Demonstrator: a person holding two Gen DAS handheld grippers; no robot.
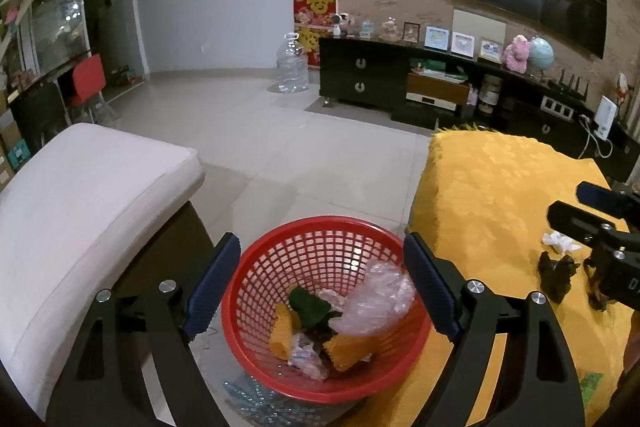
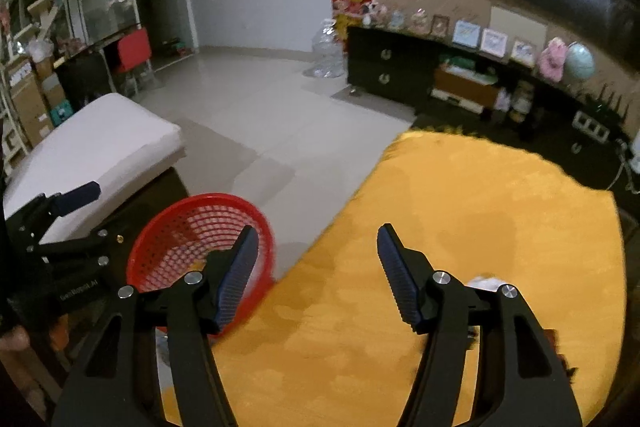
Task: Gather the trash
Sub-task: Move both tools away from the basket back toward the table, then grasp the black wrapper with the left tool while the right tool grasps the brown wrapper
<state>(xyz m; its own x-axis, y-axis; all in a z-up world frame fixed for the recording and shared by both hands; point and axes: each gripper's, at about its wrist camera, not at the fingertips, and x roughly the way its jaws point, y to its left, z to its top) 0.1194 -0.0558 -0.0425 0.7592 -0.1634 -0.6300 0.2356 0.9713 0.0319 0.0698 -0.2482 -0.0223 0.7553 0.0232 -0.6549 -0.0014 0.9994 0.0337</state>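
A red mesh basket point(image 1: 320, 259) stands beside the yellow-covered table point(image 1: 500, 195), holding clear plastic wrap point(image 1: 376, 303), a green leaf, orange crinkled pieces and other scraps. My left gripper point(image 1: 322, 283) hovers over the basket, open, with nothing between its fingers. On the table lie a white crumpled tissue point(image 1: 560, 243) and dark scraps point(image 1: 558, 275), right next to my right gripper's body. In the right wrist view my right gripper point(image 2: 316, 267) is open and empty above the yellow cloth point(image 2: 460, 211); the basket point(image 2: 176, 227) sits to its left and the white tissue point(image 2: 486, 283) peeks out behind its right finger.
A white cushioned seat point(image 1: 88, 195) stands left of the basket. Tiled floor point(image 1: 256, 131) stretches beyond to a dark TV cabinet point(image 1: 400, 79) with frames and toys, and a big clear water bottle point(image 1: 292, 65). A person's hand point(image 2: 14, 341) shows at the left edge.
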